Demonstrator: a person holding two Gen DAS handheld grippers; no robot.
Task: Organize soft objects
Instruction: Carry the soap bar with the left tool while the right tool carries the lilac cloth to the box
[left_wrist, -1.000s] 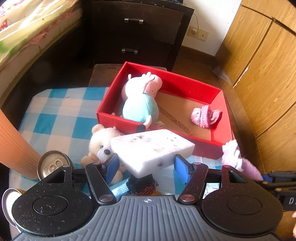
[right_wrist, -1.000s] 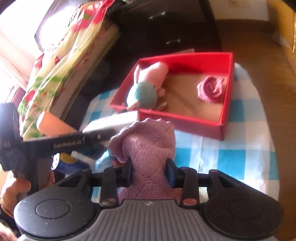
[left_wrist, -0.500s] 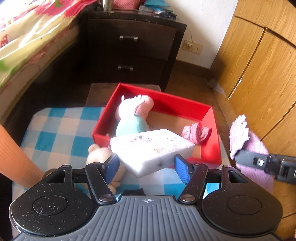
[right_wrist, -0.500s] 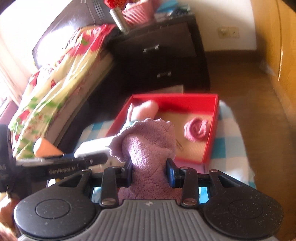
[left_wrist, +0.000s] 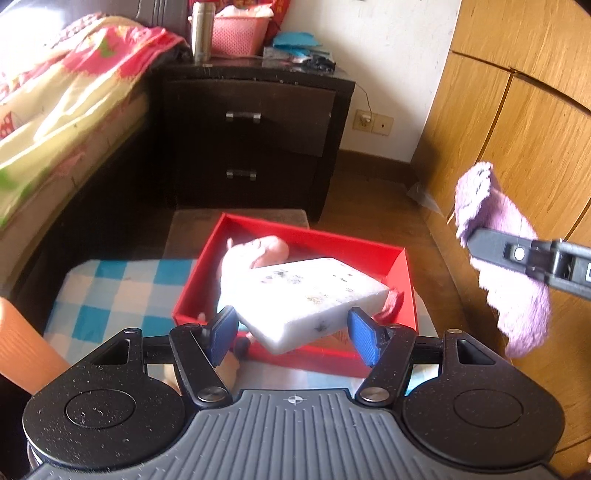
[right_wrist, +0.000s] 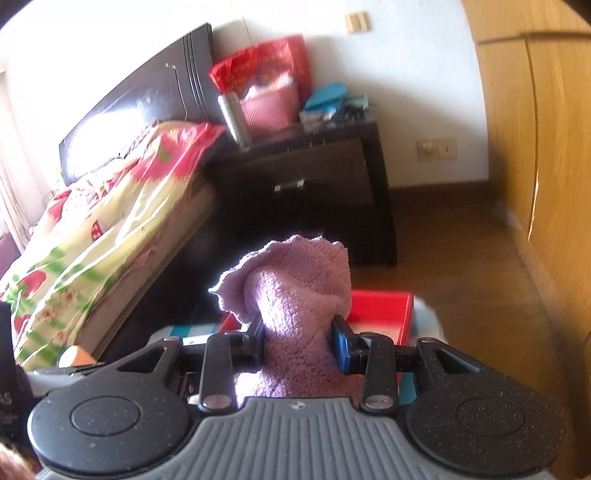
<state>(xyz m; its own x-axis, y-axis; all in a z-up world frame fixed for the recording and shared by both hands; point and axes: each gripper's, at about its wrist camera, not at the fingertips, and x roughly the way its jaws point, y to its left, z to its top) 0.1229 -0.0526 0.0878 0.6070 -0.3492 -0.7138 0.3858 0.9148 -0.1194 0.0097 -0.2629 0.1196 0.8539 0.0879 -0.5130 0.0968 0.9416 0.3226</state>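
Observation:
My left gripper is shut on a white speckled sponge block, held tilted in the air over the near side of the red box. A pink pig plush lies in the box, partly hidden behind the sponge. A pink rolled item peeks out at the sponge's right end. My right gripper is shut on a purple fluffy cloth, raised well above the table. In the left wrist view that purple cloth hangs at the right, level with the box's right wall.
The box rests on a blue-and-white checked tabletop. A dark nightstand stands behind it, a bed to the left and wooden wardrobe doors to the right. An orange rounded object sits at the left edge.
Both grippers have risen with their loads and tilted up. The box now looks lower and farther away, and the teddy bear and the can have dropped out of the left view.

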